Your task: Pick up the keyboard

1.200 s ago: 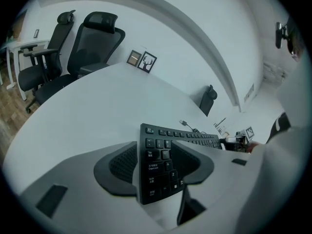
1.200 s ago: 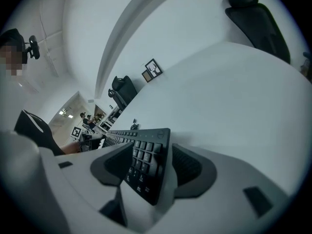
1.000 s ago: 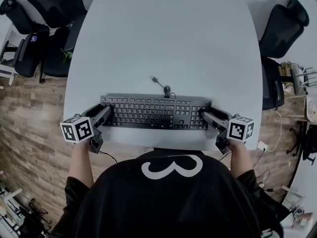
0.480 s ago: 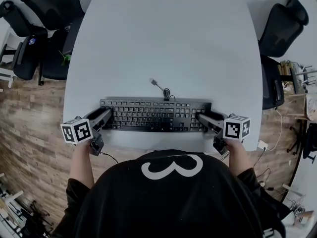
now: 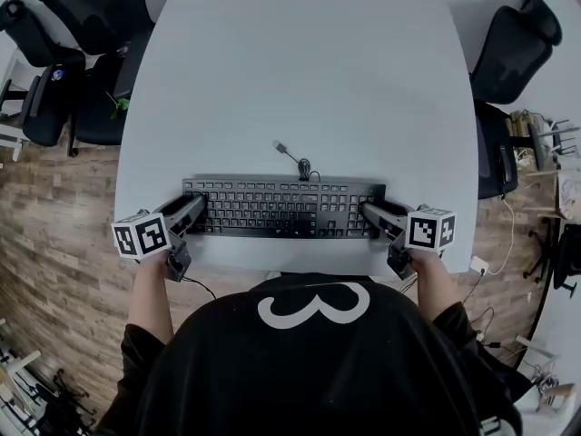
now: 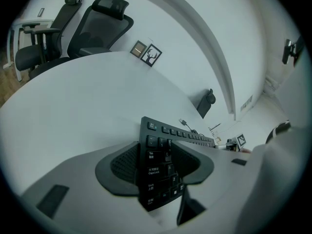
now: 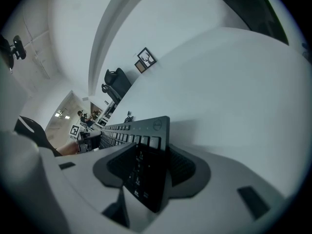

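A black keyboard [image 5: 283, 207] lies flat near the front edge of the white table [image 5: 300, 71], its cable [image 5: 292, 155] coiled just behind it. My left gripper [image 5: 193, 210] is shut on the keyboard's left end. In the left gripper view both pads press on that end of the keyboard [image 6: 161, 169], one from each side of the left gripper [image 6: 163, 149]. My right gripper [image 5: 372, 213] holds the right end. Its jaws have just been closing. In the right gripper view the keyboard [image 7: 146, 179] sits clamped between the pads of the right gripper [image 7: 152, 149].
Black office chairs stand at the table's far left [image 5: 91, 7] and far right [image 5: 508, 44]. Wooden floor [image 5: 54, 216] shows on the left, and cables and clutter [image 5: 536, 153] on the right. The person's dark torso [image 5: 309, 361] is close against the table's front edge.
The right gripper has slid a little leftward onto the keyboard's right end. The keyboard and the left gripper have stayed in place.
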{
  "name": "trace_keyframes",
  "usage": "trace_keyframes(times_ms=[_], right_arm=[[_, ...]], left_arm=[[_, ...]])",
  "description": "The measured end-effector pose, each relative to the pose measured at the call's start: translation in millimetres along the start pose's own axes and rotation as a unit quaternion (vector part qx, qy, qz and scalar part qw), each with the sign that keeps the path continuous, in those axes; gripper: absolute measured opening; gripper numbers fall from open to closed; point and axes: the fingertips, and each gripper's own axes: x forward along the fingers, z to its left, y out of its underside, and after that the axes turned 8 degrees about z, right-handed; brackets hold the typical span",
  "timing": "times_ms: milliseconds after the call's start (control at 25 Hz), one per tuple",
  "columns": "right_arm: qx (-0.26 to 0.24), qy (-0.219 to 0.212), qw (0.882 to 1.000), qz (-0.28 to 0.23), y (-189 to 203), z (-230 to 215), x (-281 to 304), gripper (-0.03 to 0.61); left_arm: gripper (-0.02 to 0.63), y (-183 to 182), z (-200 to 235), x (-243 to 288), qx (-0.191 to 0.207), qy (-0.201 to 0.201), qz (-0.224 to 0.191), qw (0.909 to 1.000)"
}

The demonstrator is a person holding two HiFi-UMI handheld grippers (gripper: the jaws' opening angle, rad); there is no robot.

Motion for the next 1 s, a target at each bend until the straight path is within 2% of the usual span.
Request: trace_keyframes(times_ms=[760,1000], right_arm=[[0.003,0.022,1.000,-0.019,-1.0,-0.3,-0.4,0.196],[-0.018,0.022,0.999,-0.037,-7.3,8.7,-6.3,0.196]], left_arm=[[0.201,-2.0,-3.5,0.0,-0.009,-0.008,-0.014,0.9998],[0.201,-1.4,-4.9,-6.3,-0.018,-0.006,-0.025,0.9995]])
